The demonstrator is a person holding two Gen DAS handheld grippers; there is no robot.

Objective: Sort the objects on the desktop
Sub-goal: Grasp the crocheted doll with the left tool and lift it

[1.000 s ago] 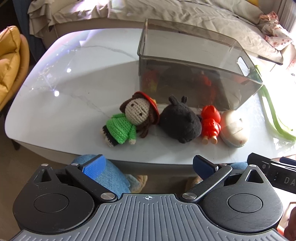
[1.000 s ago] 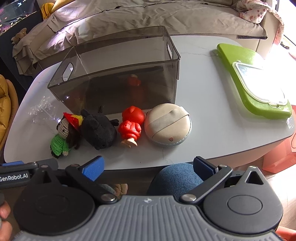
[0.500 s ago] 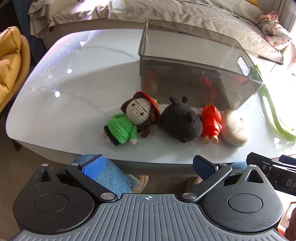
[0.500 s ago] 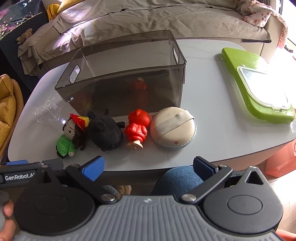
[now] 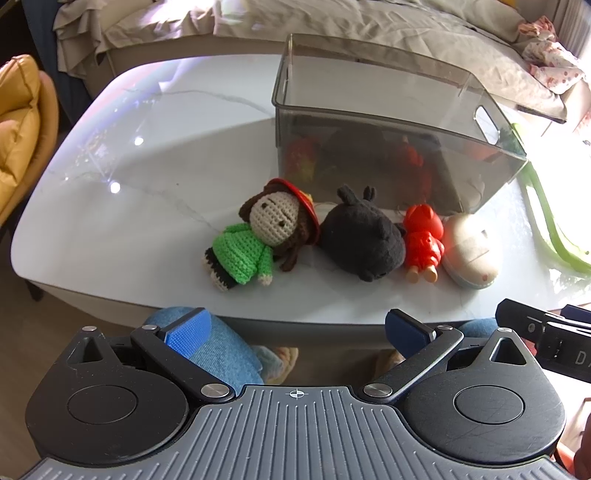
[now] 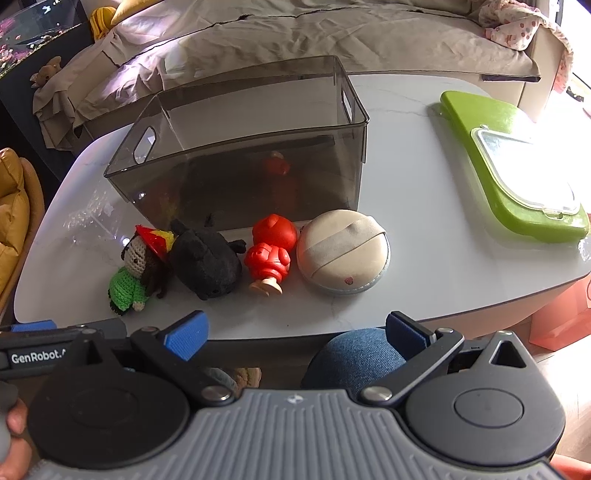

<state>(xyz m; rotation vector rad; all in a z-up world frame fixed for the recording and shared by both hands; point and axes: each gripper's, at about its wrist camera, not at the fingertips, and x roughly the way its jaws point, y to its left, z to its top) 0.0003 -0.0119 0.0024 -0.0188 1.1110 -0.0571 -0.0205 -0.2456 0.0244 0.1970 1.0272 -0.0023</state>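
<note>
White marble table [image 6: 413, 192]: crochet doll [image 5: 255, 236], black plush [image 5: 360, 240], red figure [image 6: 271, 251] and round puff [image 6: 343, 254] lined up just before my smoky bin [image 6: 258, 162]. Left gripper [image 5: 295, 326] and right gripper [image 6: 295, 328] both spread wide, holding nothing.

White marble-look table [image 6: 424, 184] with rounded corners is sitting in front of a sofa [image 6: 295, 33] that's wearing a wrinkled beige cover, with a pink floral cloth [image 6: 517, 22] lying bunched at its right end. A mustard-yellow cushioned chair [image 5: 18, 122] is standing at the table's left, and a dark cabinet [image 6: 33, 40] with a small teddy bear [image 6: 46, 70] on it is showing at far left behind the sofa. Strong daylight is coming in from the right and blowing out that side of the tabletop, while wood-tone floor [image 5: 22, 332] is showing below the table's near edge.
</note>
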